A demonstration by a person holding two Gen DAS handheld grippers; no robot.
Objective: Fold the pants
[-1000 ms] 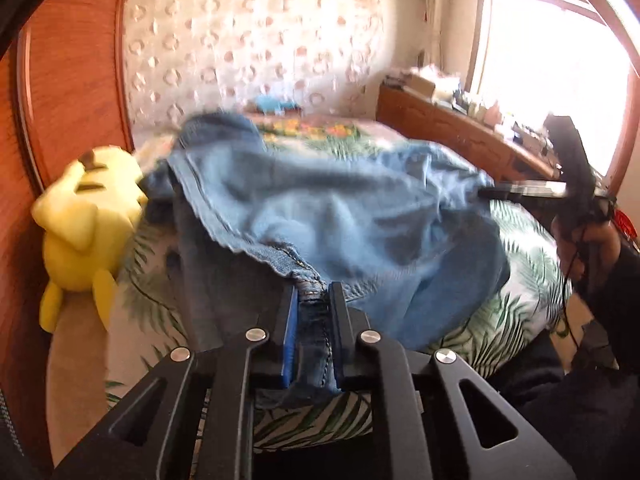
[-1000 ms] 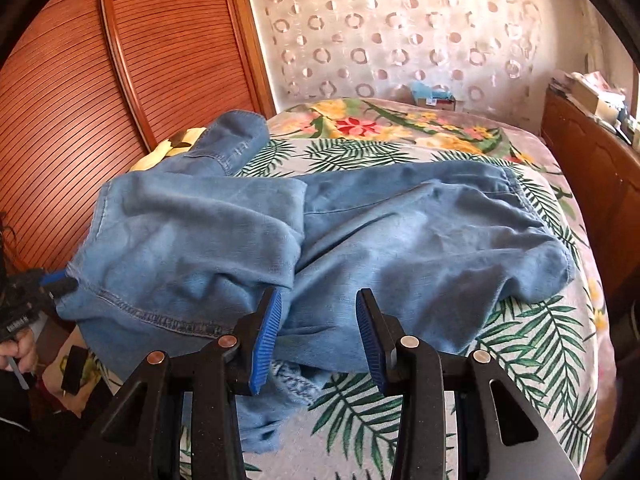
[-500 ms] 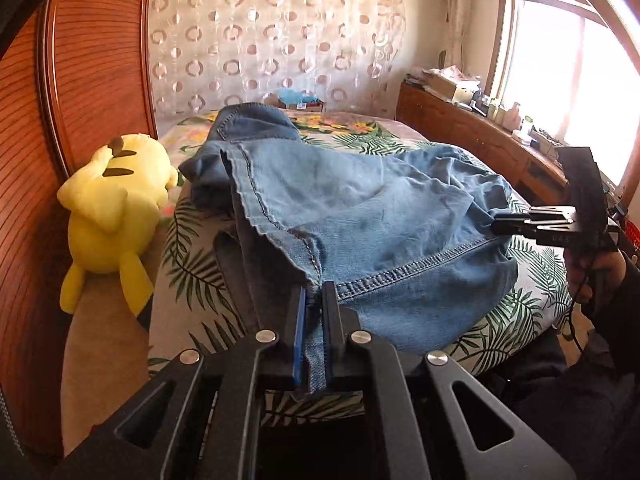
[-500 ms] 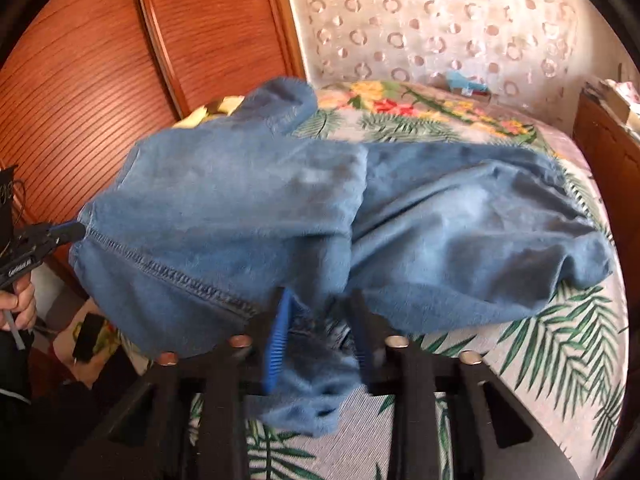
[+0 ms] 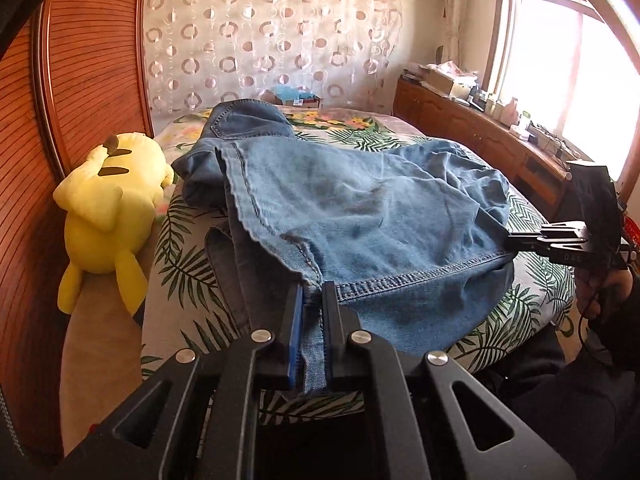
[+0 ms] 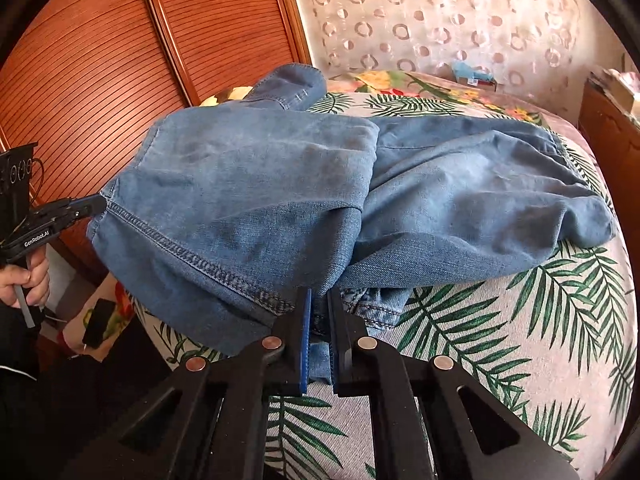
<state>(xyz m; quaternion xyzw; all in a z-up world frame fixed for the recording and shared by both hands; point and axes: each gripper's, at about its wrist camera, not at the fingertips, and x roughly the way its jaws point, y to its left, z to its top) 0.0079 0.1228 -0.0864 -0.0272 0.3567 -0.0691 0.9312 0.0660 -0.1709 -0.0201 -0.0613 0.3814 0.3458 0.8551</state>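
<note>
Blue denim pants (image 5: 360, 216) lie bunched on the bed; they also show in the right wrist view (image 6: 256, 184). My left gripper (image 5: 313, 296) is shut on one corner of the stitched hem. My right gripper (image 6: 318, 300) is shut on the other corner of that hem. The hem (image 6: 192, 258) stretches taut between the two grippers, held a little above the bed's near edge. Each gripper shows in the other's view: the right one at the right (image 5: 510, 245), the left one at the left (image 6: 98, 202). The rest of the pants is folded under and rumpled.
The bed has a leaf-print cover (image 6: 520, 320). A yellow plush toy (image 5: 108, 208) lies at the bed's left side against a wooden slatted wardrobe (image 5: 88, 80). A wooden cabinet (image 5: 480, 136) with clutter stands under the window. A small box (image 5: 298, 98) sits at the far end.
My right gripper went from open to shut on the hem corner. Both grippers have pulled the hem taut and drawn it back towards the bed's near edge.
</note>
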